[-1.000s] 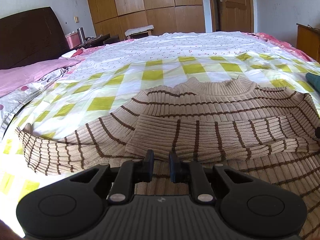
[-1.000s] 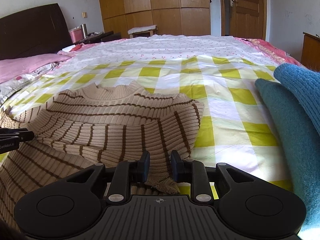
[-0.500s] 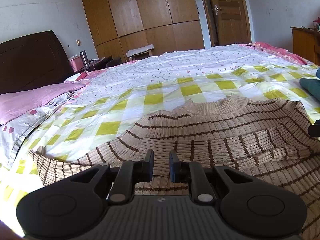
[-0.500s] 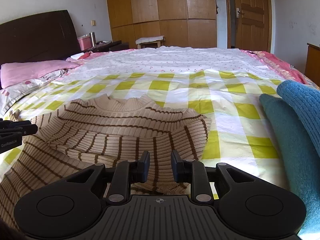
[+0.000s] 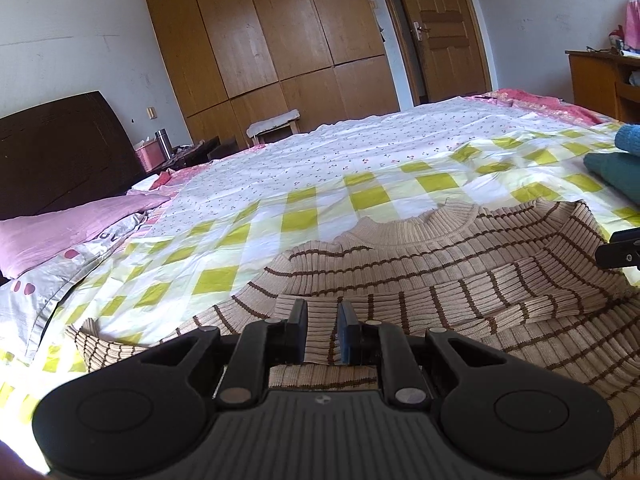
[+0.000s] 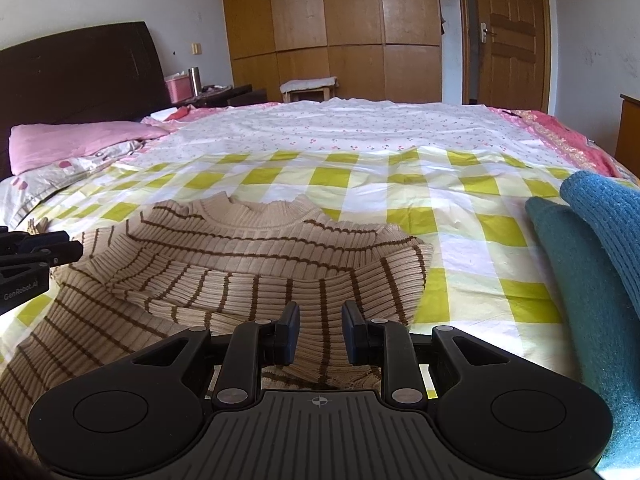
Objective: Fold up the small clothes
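A beige sweater with brown stripes [image 5: 460,272] lies on the bed, collar away from me, one sleeve folded across its chest. It also shows in the right wrist view [image 6: 248,264]. My left gripper [image 5: 322,330] has its jaws a small gap apart, with the sweater's near fabric between them. My right gripper [image 6: 318,334] has its jaws a little wider apart over the sweater's near right edge. The frames do not show whether either grips the cloth. The other sleeve [image 5: 96,340] trails to the left.
The bed has a yellow-checked sheet [image 6: 400,184]. Folded teal and blue knitwear [image 6: 592,248] lies at the right. A pink pillow [image 6: 76,144] and dark headboard [image 6: 80,72] are at the left. Wooden wardrobes [image 6: 340,28] and a door [image 6: 508,36] stand behind.
Both grippers have tilted up and drawn back toward me, so more of the room shows. The right jaws have opened slightly. The sweater looks pulled nearer.
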Demonstrator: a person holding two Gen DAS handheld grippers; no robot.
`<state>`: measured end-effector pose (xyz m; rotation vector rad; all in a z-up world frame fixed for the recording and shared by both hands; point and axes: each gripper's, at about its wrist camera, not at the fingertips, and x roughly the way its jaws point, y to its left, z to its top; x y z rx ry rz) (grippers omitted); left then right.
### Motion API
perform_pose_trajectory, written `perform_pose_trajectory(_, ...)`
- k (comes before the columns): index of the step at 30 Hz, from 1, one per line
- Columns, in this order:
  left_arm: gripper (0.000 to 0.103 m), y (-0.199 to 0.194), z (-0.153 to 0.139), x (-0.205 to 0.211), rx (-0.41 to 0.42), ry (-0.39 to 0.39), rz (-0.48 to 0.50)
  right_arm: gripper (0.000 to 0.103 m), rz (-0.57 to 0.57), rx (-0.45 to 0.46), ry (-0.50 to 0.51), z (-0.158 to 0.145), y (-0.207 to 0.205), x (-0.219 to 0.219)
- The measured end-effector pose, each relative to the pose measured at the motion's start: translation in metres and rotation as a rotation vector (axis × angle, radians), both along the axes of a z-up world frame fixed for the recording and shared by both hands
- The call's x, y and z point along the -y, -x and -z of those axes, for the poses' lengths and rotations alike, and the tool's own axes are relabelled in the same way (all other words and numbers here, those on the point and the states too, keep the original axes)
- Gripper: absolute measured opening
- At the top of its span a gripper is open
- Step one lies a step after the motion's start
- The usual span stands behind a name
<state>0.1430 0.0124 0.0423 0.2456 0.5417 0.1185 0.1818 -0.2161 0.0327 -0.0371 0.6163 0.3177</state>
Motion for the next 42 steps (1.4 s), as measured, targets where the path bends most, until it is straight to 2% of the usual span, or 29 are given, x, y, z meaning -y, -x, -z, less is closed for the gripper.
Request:
perform_pose_trajectory(8,0.023,0.001,0.008,-0.005,-0.029,0.014,-0.018,0.023,0.034,-0.010,0.088,0.002,-0.001,-0.006)
perform_pose_trajectory(22,0.023,0.007,0.010,-0.005,-0.042,0.025,-0.025,0.023,0.071,-0.026,0.110,0.000,-0.001,-0.002)
perform_pose_trajectory(27,0.023,0.009,0.012,-0.017,-0.045,0.037,-0.046,0.023,0.066,-0.030,0.107,0.001,-0.001,-0.002)
perform_pose_trajectory(33,0.023,0.013,0.010,-0.068,-0.025,0.097,-0.155,0.024,0.042,-0.030,0.095,0.004,0.002,-0.009)
perform_pose_trajectory(39,0.023,0.011,0.016,-0.152,-0.017,0.180,-0.322,0.024,-0.025,-0.006,0.083,-0.002,0.016,-0.038)
perform_pose_trajectory(42,0.022,0.009,0.021,-0.194,-0.015,0.254,-0.411,0.024,-0.069,0.011,0.068,-0.009,0.021,-0.058)
